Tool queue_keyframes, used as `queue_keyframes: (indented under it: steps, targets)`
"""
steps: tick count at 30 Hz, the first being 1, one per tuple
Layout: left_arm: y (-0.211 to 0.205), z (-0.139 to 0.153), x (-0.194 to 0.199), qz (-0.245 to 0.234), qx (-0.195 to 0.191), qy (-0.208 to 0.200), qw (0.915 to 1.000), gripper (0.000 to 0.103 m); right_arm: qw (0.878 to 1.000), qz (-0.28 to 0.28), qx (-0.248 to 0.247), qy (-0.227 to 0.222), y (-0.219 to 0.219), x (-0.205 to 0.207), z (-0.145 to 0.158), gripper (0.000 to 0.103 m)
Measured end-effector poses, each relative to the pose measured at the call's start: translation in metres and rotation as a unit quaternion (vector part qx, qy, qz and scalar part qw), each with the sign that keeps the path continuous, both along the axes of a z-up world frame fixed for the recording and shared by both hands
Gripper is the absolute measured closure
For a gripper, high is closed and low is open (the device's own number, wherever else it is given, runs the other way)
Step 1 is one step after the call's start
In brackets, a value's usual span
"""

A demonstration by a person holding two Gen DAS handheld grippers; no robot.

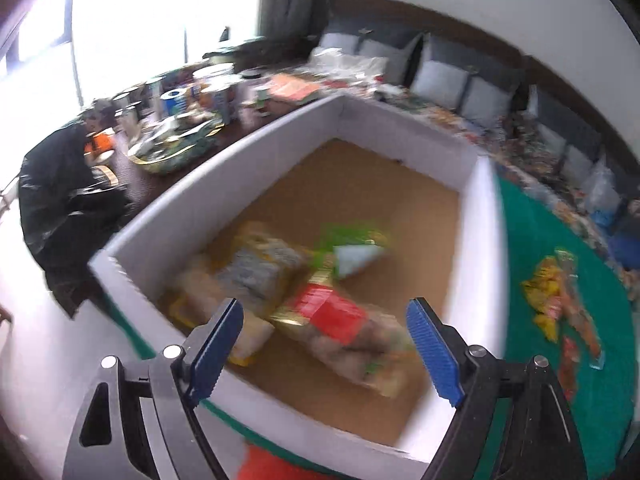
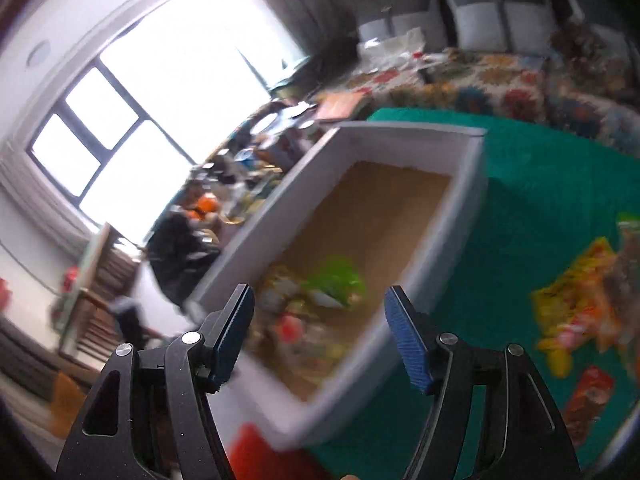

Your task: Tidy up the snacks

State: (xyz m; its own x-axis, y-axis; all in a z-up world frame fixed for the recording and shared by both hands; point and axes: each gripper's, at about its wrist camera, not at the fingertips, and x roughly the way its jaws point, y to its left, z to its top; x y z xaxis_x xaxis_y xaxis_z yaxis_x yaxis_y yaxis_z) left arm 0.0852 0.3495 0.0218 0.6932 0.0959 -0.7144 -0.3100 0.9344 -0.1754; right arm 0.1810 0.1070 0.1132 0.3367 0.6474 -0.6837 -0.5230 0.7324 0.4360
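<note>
Left wrist view, from its left edge: a crumpled black plastic bag (image 1: pixel 68 200) slumps beside a dark side table crowded with tins and jars (image 1: pixel 192 96). Next comes the white-walled cardboard box with a brown floor (image 1: pixel 180 208), sitting on a green textured cloth (image 1: pixel 532 240). Inside the box, toward its near left corner, lies a yellow-and-grey snack packet (image 1: pixel 260 272); just right of it a red-labelled clear snack bag (image 1: pixel 336 316) lies across the floor, and behind that a green-and-pale-blue packet (image 1: pixel 352 248), all blurred and close together. The left gripper (image 1: pixel 324 344) hangs over the near wall of the box, its blue-padded fingers (image 1: pixel 434 352) spread wide with nothing between them. Further right, outside the box on the cloth, a loose heap of yellow and orange snack packets (image 1: pixel 560 300) lies well apart from the box wall.

In the right wrist view, a bright window (image 2: pixel 120 140) fills the left; the same box (image 2: pixel 400 132) runs diagonally through the middle with the green packet (image 2: pixel 336 280) and blurred snacks at its near end. The right gripper (image 2: pixel 320 340) hovers above that end, fingers (image 2: pixel 408 340) released and empty. On the right, the yellow and orange packets (image 2: pixel 576 312) rest on the cloth (image 2: pixel 540 184), below a flowered bedspread (image 2: pixel 500 88).
</note>
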Motion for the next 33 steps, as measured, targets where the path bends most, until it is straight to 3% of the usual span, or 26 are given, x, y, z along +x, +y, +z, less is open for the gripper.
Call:
queue_keyframes:
  steps: [2, 5, 7, 10, 13, 16, 21, 28, 33]
  targets:
    - [-0.033, 0.007, -0.003, -0.041, -0.016, -0.018, 0.9989, 0.019, 0.999, -0.022, -0.039, -0.027, -0.028, -0.009, -0.012, 0.031]
    - [-0.095, 0.013, -0.002, -0.120, -0.028, -0.032, 0.9919, 0.010, 0.984, -0.070, -0.145, -0.071, -0.094, -0.029, -0.065, 0.031]
    - [-0.141, 0.011, -0.001, -0.170, -0.027, -0.035, 0.9845, 0.002, 0.963, -0.120, -0.220, -0.093, -0.157, -0.050, -0.106, 0.031]
    - [-0.211, -0.012, 0.010, -0.242, -0.005, -0.020, 0.9702, 0.002, 0.939, -0.182, -0.275, -0.095, -0.237, -0.076, -0.138, 0.031]
    - [-0.259, -0.050, 0.032, -0.257, 0.041, 0.013, 0.9653, 0.002, 0.912, -0.248, -0.322, -0.063, -0.316, -0.094, -0.164, 0.031]
    - [-0.277, -0.086, 0.058, -0.250, 0.070, 0.049, 0.9645, 0.002, 0.895, -0.303, -0.327, -0.033, -0.372, -0.098, -0.173, 0.031]
    - [-0.274, -0.125, 0.095, -0.214, 0.084, 0.080, 0.9699, 0.002, 0.885, -0.360, -0.293, -0.027, -0.423, -0.091, -0.172, 0.031]
    - [-0.263, -0.133, 0.106, -0.186, 0.078, 0.055, 0.9780, 0.000, 0.885, -0.401, -0.235, -0.012, -0.444, -0.064, -0.178, 0.022]
    - [-0.261, -0.135, 0.106, -0.186, 0.078, 0.055, 0.9780, 0.000, 0.883, -0.403, -0.240, -0.011, -0.441, -0.070, -0.179, 0.019]
